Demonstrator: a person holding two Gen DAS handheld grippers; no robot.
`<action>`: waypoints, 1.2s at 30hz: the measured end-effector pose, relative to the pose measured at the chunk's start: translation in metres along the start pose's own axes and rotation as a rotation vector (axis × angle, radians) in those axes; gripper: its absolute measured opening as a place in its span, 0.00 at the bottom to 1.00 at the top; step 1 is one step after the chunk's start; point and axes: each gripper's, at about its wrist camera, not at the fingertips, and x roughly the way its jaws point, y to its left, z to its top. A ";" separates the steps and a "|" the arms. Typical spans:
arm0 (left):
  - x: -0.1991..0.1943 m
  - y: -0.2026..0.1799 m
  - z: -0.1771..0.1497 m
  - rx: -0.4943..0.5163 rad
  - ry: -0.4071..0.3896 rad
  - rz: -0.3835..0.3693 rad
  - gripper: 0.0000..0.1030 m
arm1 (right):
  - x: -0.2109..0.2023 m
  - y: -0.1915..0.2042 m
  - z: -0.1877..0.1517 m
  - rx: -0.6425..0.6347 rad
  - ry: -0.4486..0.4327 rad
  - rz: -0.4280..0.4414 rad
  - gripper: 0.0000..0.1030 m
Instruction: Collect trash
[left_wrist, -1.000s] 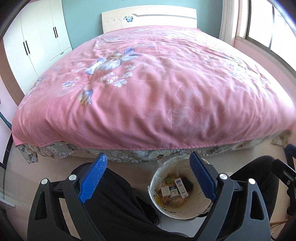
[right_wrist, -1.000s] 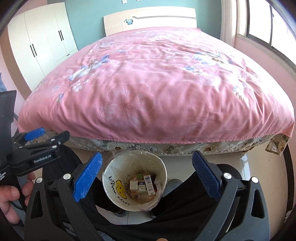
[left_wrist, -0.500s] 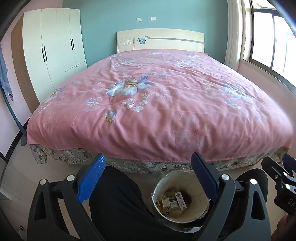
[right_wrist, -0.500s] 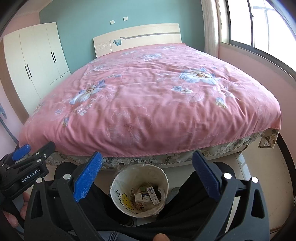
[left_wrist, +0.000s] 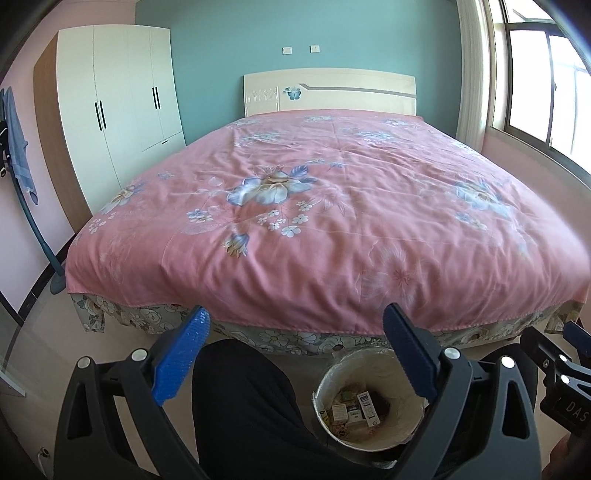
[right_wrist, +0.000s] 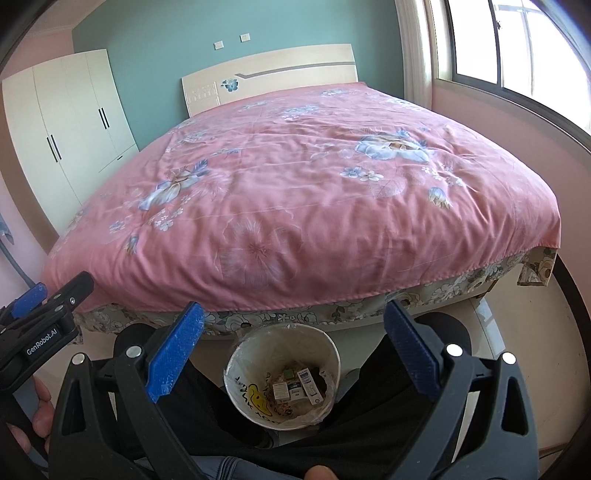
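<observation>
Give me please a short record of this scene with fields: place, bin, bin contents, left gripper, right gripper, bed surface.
place: bedroom, foot of a bed with a pink floral bedspread
bin: white waste bin with a plastic liner, on the floor between the person's legs
bin contents: small cardboard boxes and scraps
left gripper: open, jaws have just been opening, nothing between them
right gripper: open, holds nothing
bed surface: no trash visible

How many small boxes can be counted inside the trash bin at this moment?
3 clearly: small boxes side by side at the bottom of the trash bin, the white barcode one rightmost. A greenish item behind them and crumpled scraps may hide more.
</observation>
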 end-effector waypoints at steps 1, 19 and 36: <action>0.001 0.000 0.000 0.001 0.004 0.002 0.95 | 0.000 0.000 0.000 -0.001 0.002 0.000 0.93; 0.006 -0.001 0.000 0.005 0.040 0.000 0.96 | 0.002 0.003 -0.002 -0.007 0.007 0.004 0.93; 0.001 -0.005 0.000 0.024 0.019 -0.018 0.96 | 0.003 0.003 -0.003 -0.010 0.016 0.011 0.93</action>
